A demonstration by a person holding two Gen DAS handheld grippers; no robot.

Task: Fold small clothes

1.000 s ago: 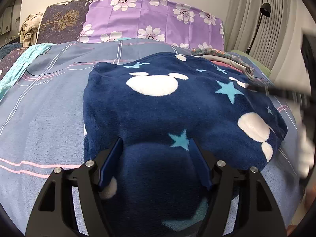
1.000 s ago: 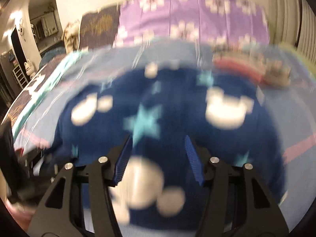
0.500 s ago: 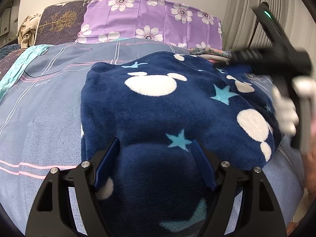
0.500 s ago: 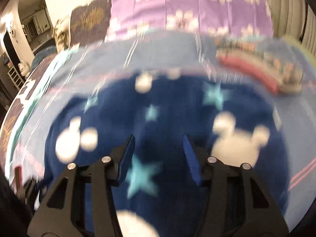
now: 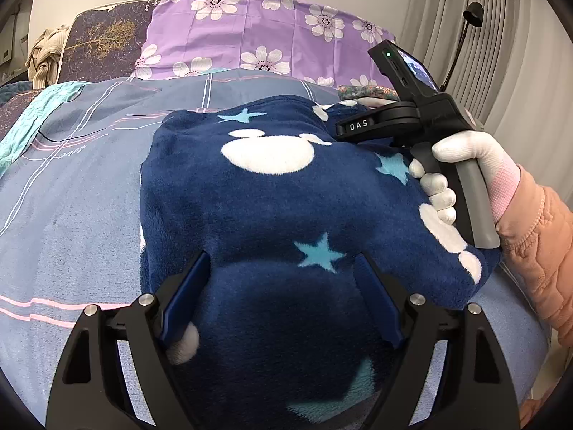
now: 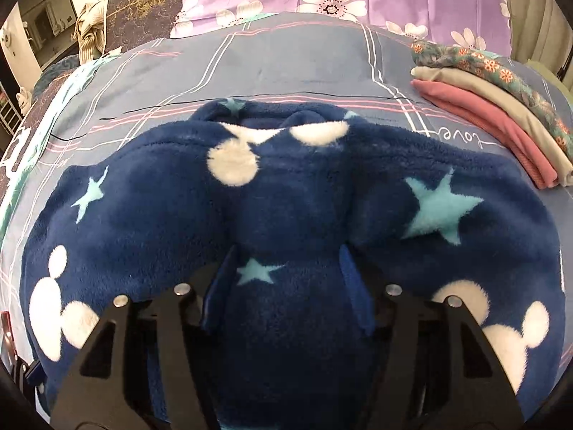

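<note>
**Pressing into the fleece on the bed**

Lying across the checked bedspread (image 6: 286, 68) is the fleece (image 5: 272, 193), navy with white mouse heads and pale blue stars, folded over and bunched thick in the middle. Left hand-held gripper (image 5: 283, 276) sits low at the near edge, jaws spread wide, a hump of fleece swelling up between them but not pinched. Right hand-held gripper (image 6: 286, 268) is buried in the pile from the other side, jaws narrower, blue pads touching the ridge of fleece that rises between them; whether they truly clamp it, I cannot tell. From the left camera you see that right tool's black body over the far corner, the gloved hand (image 5: 462, 165) wrapped round its grey handle. Just beside the fleece, a folded stack (image 6: 501, 107): pink, beige, floral on top. Purple flowered pillow (image 5: 258, 32) against the wall behind.
</note>
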